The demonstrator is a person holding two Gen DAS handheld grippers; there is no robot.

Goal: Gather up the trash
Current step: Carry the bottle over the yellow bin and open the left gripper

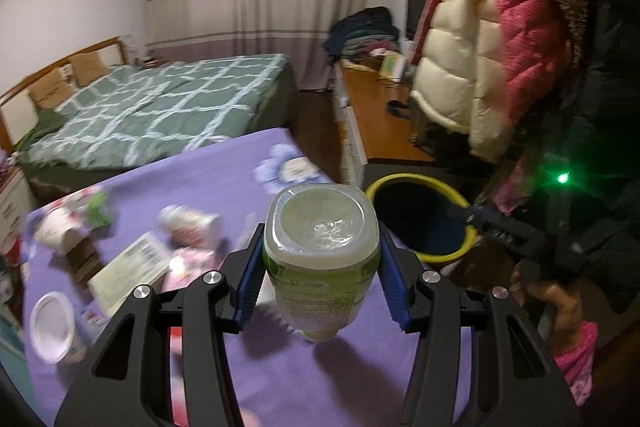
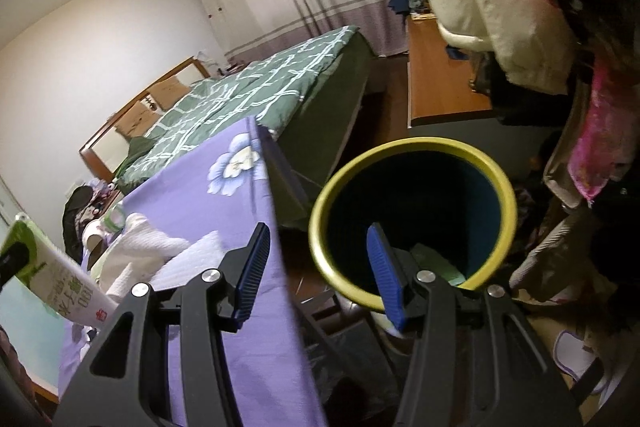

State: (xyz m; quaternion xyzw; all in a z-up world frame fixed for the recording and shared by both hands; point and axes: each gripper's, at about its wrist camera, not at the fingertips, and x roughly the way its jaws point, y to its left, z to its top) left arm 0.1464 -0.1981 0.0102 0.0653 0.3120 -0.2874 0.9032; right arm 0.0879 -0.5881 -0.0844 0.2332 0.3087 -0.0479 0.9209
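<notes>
My left gripper point(image 1: 320, 267) is shut on a clear plastic bottle with a green label point(image 1: 322, 259), held bottom-forward above the purple tablecloth point(image 1: 224, 167). The yellow-rimmed dark bin point(image 1: 420, 219) stands just right of the table's far corner. My right gripper point(image 2: 316, 267) is open and empty, its right finger over the bin's mouth point(image 2: 412, 219); some trash lies at the bin's bottom. The right gripper also shows in the left wrist view point(image 1: 500, 231) at the bin's rim. The left gripper's bottle point(image 2: 60, 279) shows at the right view's left edge.
Cups point(image 1: 188, 223), a white lid point(image 1: 52, 327), a paper box point(image 1: 132, 267) and wrappers lie on the table's left part. White tissue point(image 2: 148, 255) lies on the cloth. A bed point(image 1: 160, 107), a wooden desk point(image 1: 380, 119) and hanging jackets point(image 1: 500, 47) surround the table.
</notes>
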